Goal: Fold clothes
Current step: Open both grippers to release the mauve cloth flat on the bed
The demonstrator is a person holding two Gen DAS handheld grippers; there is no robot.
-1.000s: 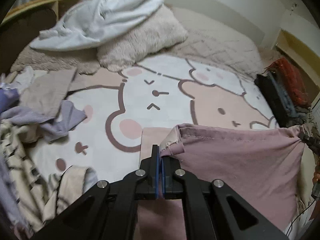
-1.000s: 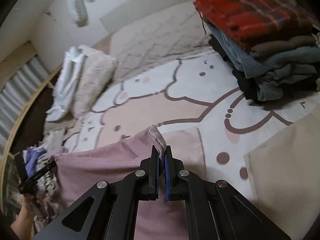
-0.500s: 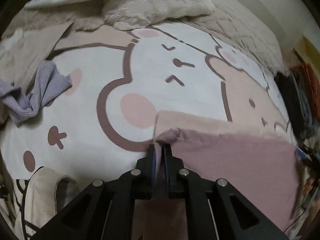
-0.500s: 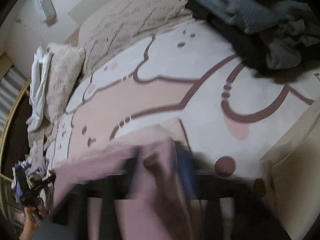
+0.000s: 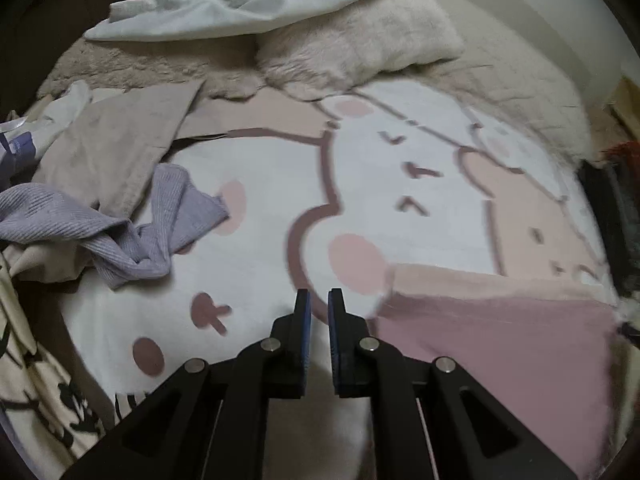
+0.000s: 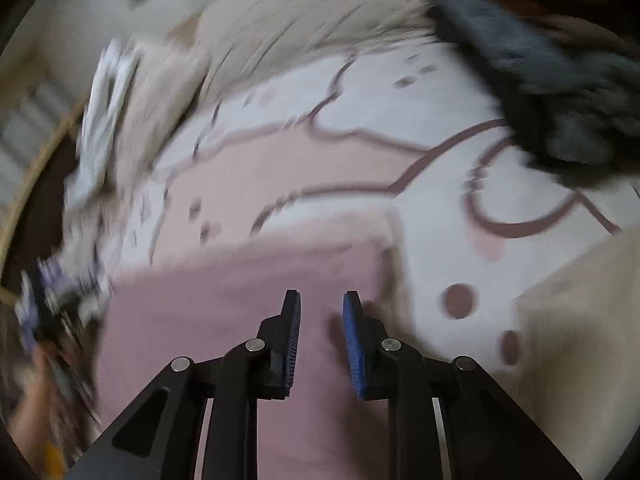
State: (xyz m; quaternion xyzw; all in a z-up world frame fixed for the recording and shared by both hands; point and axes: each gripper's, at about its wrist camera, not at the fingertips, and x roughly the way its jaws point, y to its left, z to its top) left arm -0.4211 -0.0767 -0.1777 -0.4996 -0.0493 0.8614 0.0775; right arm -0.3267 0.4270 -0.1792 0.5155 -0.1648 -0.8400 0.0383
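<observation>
A dusty-pink garment [image 5: 492, 344] is seen lying flat on the bed [image 5: 260, 216], on the cartoon-printed cover, toward the near edge. In the left wrist view the left tool [image 5: 319, 300] is held just beside the garment's left edge, its fingers parted by a narrow gap with nothing between them; only the printed cover is seen through the gap. In the right wrist view, which is blurred, the right tool [image 6: 320, 304] is held over the same pink garment [image 6: 224, 304], near its right edge; its jaws have just been closing, yet a clear gap is seen between the blue pads and no cloth is pinched. A crumpled lilac ribbed garment [image 5: 132, 232] is seen toward the left edge of the bed. A stack of folded clothes [image 6: 560, 92] is placed toward the far right corner.
</observation>
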